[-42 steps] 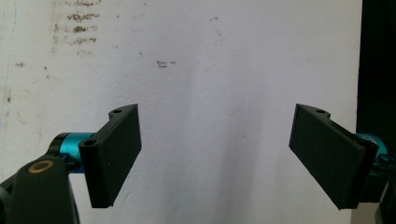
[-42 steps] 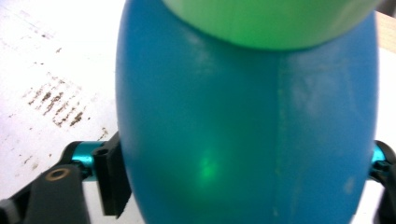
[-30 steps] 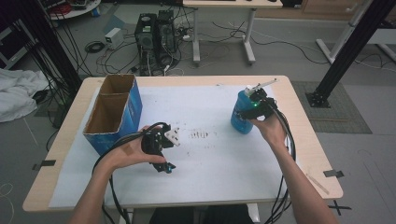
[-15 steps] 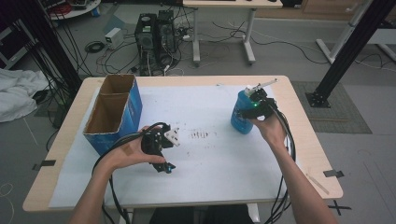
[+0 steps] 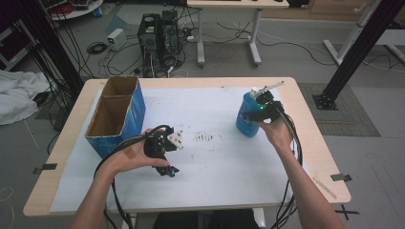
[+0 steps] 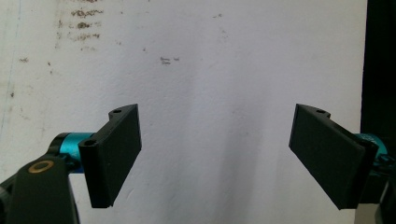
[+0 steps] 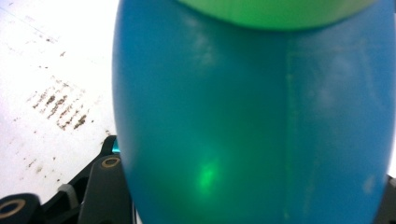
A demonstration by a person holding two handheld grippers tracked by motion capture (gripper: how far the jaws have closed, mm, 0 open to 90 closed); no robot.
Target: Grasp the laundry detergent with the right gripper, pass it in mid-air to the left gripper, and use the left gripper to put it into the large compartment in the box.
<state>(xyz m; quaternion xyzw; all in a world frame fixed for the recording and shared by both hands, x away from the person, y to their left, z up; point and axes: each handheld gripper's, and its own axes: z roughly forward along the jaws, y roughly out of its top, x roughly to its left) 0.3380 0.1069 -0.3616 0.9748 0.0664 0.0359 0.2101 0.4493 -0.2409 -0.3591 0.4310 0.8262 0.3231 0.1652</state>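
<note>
Bottle (image 7: 252,121) upright, close against right gripper (image 5: 260,112), between its jaws.

Left hand-held gripper (image 5: 165,155) hangs low, jaws spread wide; right hand-held gripper (image 5: 261,109) extended forward

Blue bottle (image 5: 246,119) stands upright on the table's right; green band above.

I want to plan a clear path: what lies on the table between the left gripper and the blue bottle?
In the high view, only white paper with a patch of brown marks lies between the left gripper and the blue bottle.
</note>
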